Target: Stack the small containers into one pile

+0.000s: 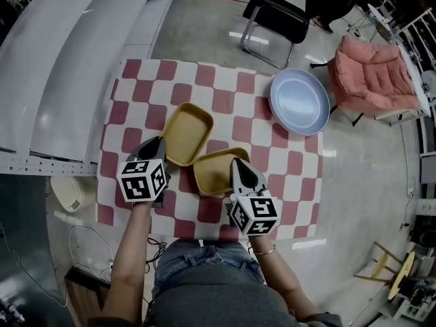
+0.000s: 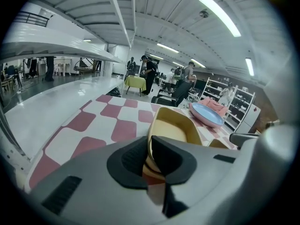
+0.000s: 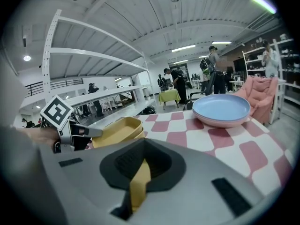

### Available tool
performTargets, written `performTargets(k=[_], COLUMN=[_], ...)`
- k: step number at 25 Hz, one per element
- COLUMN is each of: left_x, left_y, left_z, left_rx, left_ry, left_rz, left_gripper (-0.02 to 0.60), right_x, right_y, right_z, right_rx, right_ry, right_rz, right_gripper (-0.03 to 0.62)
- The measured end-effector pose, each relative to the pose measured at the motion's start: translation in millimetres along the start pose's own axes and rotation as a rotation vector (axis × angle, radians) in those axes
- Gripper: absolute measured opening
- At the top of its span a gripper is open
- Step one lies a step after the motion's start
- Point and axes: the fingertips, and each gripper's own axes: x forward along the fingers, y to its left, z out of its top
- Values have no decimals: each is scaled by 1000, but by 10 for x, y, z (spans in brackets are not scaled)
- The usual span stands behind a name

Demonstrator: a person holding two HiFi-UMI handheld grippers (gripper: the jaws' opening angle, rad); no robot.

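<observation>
**Two claws, each clamped on a yellow container**

Viewed from above, over a red-and-white checked surface (image 1: 225, 87). At the left claw (image 1: 159, 147), jaws drawn in to a narrow gap and pinched on the near rim of the first yellow container (image 1: 186, 133), a shallow tray stretching away ahead of that claw. At the right claw (image 1: 238, 165), jaws closed on the thin side wall of the second yellow container (image 1: 212, 172), lying just to that claw's left. Between the two claws, the containers' nearest corners meeting; resting on each other or only touching, cannot tell. Ahead and to the right of the right claw, well apart, a pale blue plate (image 1: 298, 101).
</observation>
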Motion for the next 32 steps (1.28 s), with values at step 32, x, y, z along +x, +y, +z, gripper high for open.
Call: performTargets(k=[32], left_x=[-486], left_y=[-1021], left_z=[-680], left_rx=[39], left_ry=[58], left_rz=[-151], left_gripper=[142], right_x=[-619], right_y=[-136], right_z=[-144], right_rx=[25], right_ry=[-58], right_rz=[-90], right_gripper=[10])
